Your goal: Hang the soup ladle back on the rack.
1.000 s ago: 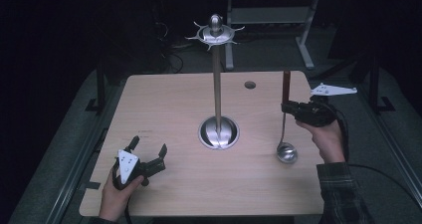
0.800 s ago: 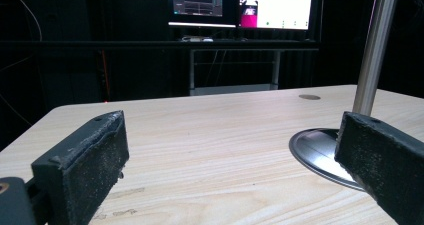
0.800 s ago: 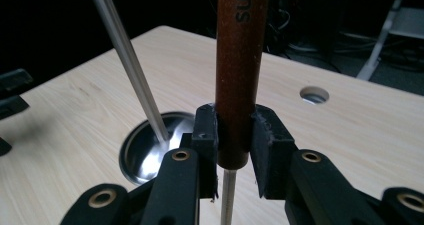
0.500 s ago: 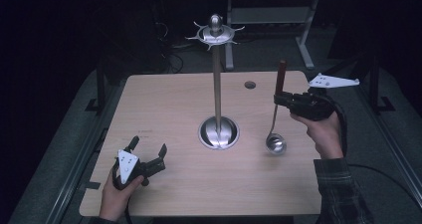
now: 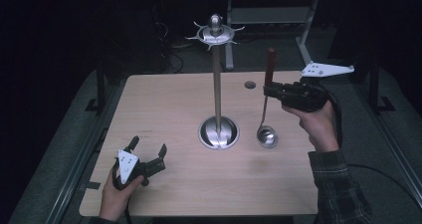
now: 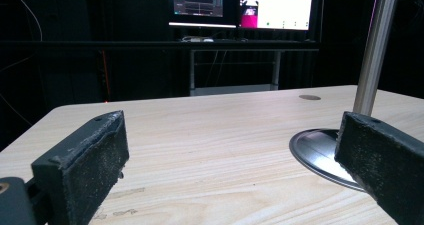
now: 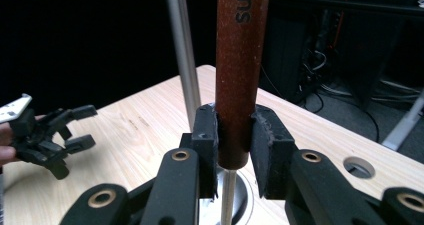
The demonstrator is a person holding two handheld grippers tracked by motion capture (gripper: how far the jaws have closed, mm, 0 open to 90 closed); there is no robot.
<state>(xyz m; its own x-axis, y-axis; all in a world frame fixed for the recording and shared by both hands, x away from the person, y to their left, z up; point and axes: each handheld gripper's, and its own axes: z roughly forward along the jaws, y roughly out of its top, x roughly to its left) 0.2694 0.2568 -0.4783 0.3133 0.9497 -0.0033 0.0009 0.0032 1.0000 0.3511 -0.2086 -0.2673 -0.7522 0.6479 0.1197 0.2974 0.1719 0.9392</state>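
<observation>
Right gripper (image 5: 269,89) is clamping the ladle (image 5: 267,115) by its reddish-brown wooden handle (image 7: 239,75), jaws pressed on either side of the handle's lower end, just above where the thin metal shank (image 7: 228,197) comes out. The ladle is hanging upright, bowl (image 5: 267,137) down, to the right of the stand's round base (image 5: 218,133); whether the bowl is clearing the table (image 5: 164,109) or touching it is hard to tell from the high view. Left gripper (image 5: 149,160) is sitting low at the near left corner of the table, jaws spread with nothing between them, pointing toward the stand's pole (image 6: 374,50). Handling judgement: the ladle is looking stiff and fairly light, but bottom-heavy, with the steel bowl hanging far below the grip, so it is likely to swing like a pendulum under quick moves. The round, smooth-looking wood is offering the pads a decent bite, better than the slim, slick shank would; still, a round handle can roll or slip down between flat pads. Gripping low on the wood, as now, is leaving the handle's top end free, which suits hanging it on the hooked crown (image 5: 215,34) at the top of the stand. Nothing fragile here; a knock against the pole could mostly tip the stand.
</observation>
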